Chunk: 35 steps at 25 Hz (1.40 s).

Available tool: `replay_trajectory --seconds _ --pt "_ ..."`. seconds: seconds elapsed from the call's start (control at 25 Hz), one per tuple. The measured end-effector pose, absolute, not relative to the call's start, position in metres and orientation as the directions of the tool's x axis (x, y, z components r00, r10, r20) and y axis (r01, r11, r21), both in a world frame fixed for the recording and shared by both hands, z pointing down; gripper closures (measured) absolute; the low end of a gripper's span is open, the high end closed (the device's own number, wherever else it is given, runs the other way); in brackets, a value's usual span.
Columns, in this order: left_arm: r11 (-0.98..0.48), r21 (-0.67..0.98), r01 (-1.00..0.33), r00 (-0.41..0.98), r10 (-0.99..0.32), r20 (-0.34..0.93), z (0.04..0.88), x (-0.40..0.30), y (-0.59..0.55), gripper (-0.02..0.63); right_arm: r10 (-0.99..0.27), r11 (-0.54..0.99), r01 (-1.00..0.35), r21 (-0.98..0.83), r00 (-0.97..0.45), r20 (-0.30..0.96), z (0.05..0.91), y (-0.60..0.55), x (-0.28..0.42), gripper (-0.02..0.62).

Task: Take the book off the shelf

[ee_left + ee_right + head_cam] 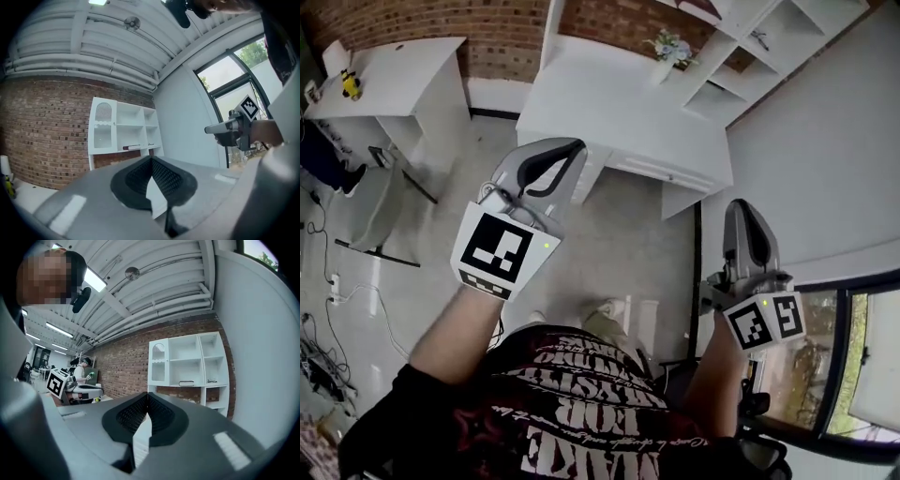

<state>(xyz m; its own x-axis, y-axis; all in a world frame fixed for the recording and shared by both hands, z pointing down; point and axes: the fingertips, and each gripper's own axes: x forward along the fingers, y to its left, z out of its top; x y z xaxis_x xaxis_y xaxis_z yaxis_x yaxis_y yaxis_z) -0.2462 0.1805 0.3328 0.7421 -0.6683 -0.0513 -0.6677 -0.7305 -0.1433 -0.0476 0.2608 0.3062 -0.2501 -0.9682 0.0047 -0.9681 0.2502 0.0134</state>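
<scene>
Running along the far side of the room, a brick wall [506, 37] meets a plain white wall [825, 141] at the right, with a pale floor [619, 244] below them. A wide white surface [609, 112] stands against the brick, and a second white surface [394, 75] stands well apart to its left. In the corner where the two walls meet, a white shelf [187, 364] of open compartments rises above the wide surface. At the bottom of the head view is the person's dark shirt [572, 412], printed with pale lettering, with both forearms reaching forward from it. The left tongs [151, 159] are raised in front of the person and point toward the shelf. Their jaws are closed tip to tip with nothing between them. The right tongs [147, 394] are held lower on the right, near the white wall. Their jaws are likewise pressed together and empty. Neither pair is near the shelf. The book [186, 383], dark and thin, lies flat on the floor of a middle compartment, touched by nothing. A small bunch of flowers [668, 47] in a white vase stands on the wide surface just beside the shelf. A little yellow object [349, 86] rests on the second surface.
</scene>
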Motion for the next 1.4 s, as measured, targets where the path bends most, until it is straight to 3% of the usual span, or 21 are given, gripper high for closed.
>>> replay_trajectory --seconds 0.2,0.56,1.4 --pt "-0.699 -0.175 -0.694 0.718 -0.691 -0.087 0.326 -0.234 0.166 0.604 -0.966 0.26 -0.965 -0.043 -0.26 0.007 0.32 0.24 -0.029 0.572" --pt "-0.677 -0.197 -0.71 0.697 -0.715 -0.054 0.339 -0.204 0.128 0.604 -0.94 0.331 -0.942 0.06 -0.335 -0.061 0.311 0.195 -0.022 0.572" --pt "-0.65 -0.187 -0.737 0.662 -0.75 -0.003 0.333 -0.067 -0.011 0.606 -0.897 0.439 -0.898 0.028 -0.44 -0.033 0.314 0.032 0.102 0.572"
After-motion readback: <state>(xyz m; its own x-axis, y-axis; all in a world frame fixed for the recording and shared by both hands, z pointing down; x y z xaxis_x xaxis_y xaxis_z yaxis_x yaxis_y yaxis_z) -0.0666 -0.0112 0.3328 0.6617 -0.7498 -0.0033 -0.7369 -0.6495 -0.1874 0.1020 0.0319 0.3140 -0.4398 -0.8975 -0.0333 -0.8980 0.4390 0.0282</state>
